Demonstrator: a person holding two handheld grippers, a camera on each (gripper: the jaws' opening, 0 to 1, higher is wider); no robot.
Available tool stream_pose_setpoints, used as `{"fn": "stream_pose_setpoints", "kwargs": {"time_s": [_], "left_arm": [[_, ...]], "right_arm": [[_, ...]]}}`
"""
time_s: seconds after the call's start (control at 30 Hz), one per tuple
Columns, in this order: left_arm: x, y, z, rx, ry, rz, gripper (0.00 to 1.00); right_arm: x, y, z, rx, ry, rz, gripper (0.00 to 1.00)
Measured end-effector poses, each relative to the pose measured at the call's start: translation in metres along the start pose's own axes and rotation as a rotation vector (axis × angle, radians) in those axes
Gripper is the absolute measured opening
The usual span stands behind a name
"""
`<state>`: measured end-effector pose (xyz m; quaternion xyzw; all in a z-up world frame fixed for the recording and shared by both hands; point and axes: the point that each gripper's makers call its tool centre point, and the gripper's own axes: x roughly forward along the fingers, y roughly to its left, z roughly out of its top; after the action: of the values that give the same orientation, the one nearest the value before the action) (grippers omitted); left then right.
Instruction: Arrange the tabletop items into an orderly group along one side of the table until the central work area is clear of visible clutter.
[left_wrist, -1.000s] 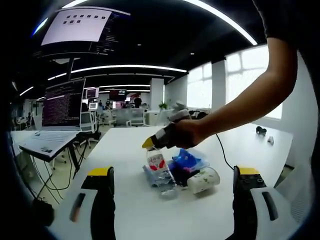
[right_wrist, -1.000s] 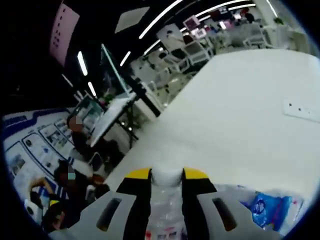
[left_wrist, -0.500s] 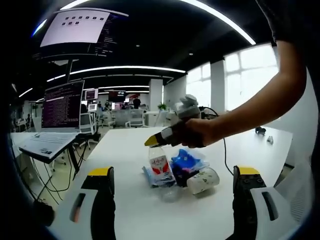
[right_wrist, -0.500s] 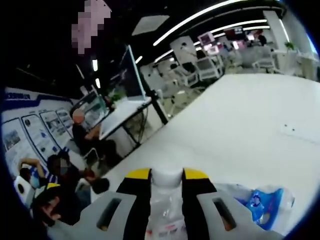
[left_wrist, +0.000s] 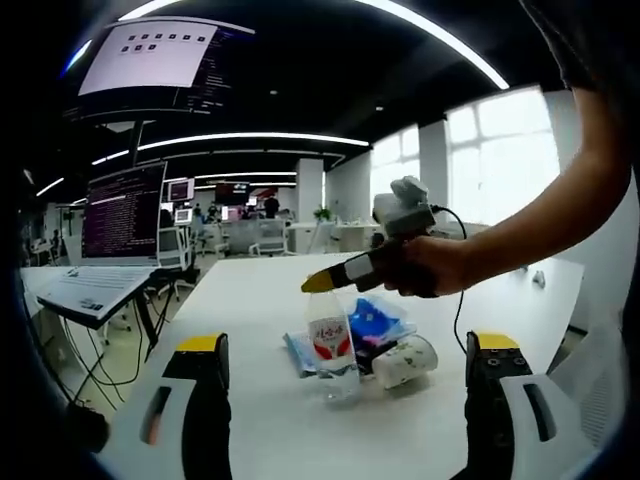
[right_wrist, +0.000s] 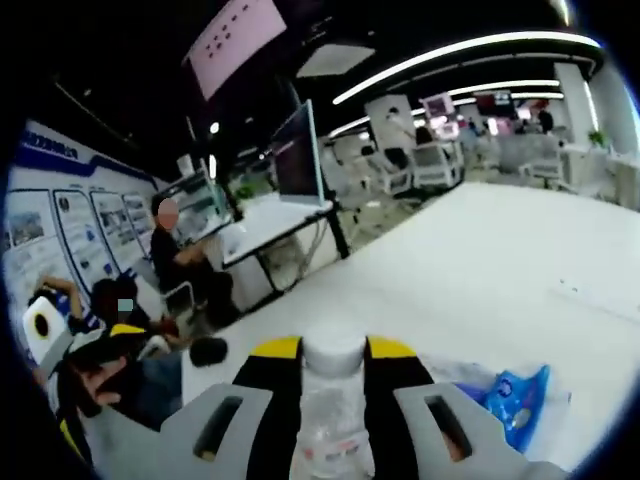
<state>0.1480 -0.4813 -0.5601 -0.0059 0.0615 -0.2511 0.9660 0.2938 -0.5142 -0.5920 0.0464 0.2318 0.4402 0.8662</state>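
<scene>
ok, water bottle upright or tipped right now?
Upright. The bottle stands on the table, cap up, with the right gripper shut on its neck.

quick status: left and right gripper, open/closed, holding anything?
Left gripper: open, holding nothing, above the white table.
Right gripper: shut on the clear plastic water bottle with a red label, gripping it at the neck.

Left gripper: two black jaws with yellow tips, pale grey side plates, each with a dark oval slot. Right gripper is built the same, black with yellow tips and grey plates; a black cable trails from it. The person's arm wears a dark short sleeve
</scene>
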Motion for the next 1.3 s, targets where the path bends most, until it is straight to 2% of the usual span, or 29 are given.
{"fn": "stream_pose_setpoints", "kwargs": {"time_s": [0.17, 0.37, 0.47, 0.8, 1.3], "left_arm": [[0.000, 0.000, -0.001, 0.006, 0.005, 0.001, 1.00], [0.000, -0.001, -0.003, 0.031, 0.017, 0.002, 1.00], [0.000, -0.003, -0.004, 0.040, 0.022, -0.001, 1.00], [0.001, -0.006, -0.008, 0.082, 0.042, -0.004, 1.00], [0.002, -0.008, -0.012, 0.114, 0.059, -0.017, 1.00]], "right_arm": [[-0.013, 0.015, -0.007, -0.042, 0.002, 0.010, 0.20], [-0.024, 0.022, -0.014, -0.030, -0.003, 0.008, 0.20], [-0.029, 0.027, -0.016, -0.057, 0.005, 0.006, 0.20], [-0.034, 0.037, -0.024, -0.157, 0.042, 0.027, 0.20], [-0.040, 0.043, -0.034, -0.213, 0.077, 0.055, 0.21]]}}
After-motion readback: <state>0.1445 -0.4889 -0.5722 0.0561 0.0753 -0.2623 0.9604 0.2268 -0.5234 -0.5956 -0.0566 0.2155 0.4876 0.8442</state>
